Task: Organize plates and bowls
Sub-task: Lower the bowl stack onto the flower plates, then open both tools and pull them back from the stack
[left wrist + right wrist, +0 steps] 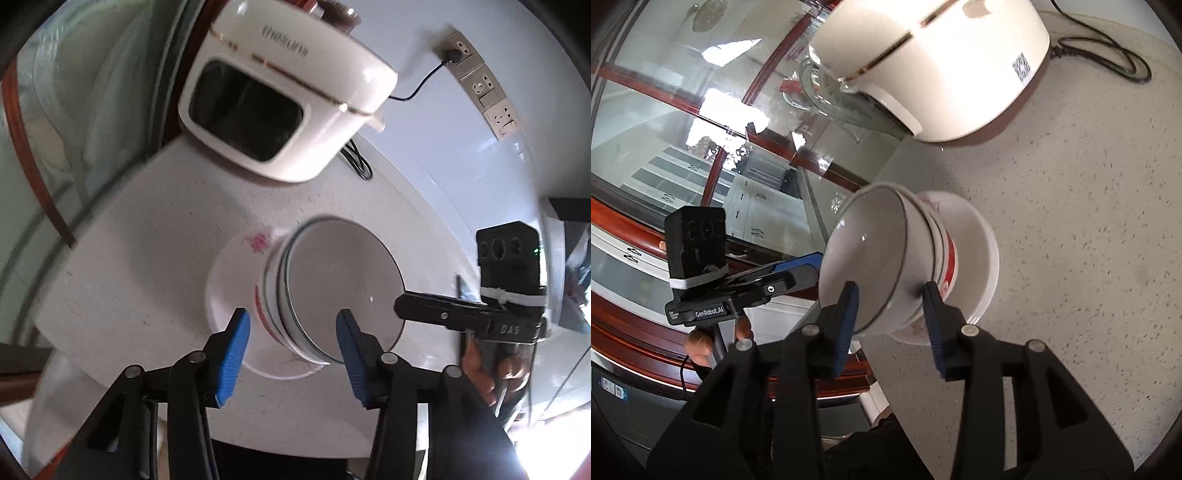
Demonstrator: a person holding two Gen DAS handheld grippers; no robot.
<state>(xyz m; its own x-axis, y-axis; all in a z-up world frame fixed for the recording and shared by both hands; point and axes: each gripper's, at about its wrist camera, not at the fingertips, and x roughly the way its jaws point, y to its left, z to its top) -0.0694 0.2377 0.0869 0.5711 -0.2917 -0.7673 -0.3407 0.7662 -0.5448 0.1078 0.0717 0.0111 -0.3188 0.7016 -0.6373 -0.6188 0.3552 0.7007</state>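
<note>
You had both tools, left tool (pixel 291 328) and right tool (pixel 890 299), released around the stacked bowls (pixel 332 291) resting on the plate (pixel 229 280) on the counter (pixel 147 258), so the stacking step looked finished and withdrawing cleanly came next.

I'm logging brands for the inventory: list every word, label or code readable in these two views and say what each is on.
"DAS" – on the black body of the right gripper.
"GenRobot.AI" – on the black body of the left gripper; the smaller print beside it is too small to read.
Embossed brand on the white rice cooker – upside down and blurred; not surely readable.
QR code sticker on the rice cooker's side – too small to read.
</note>
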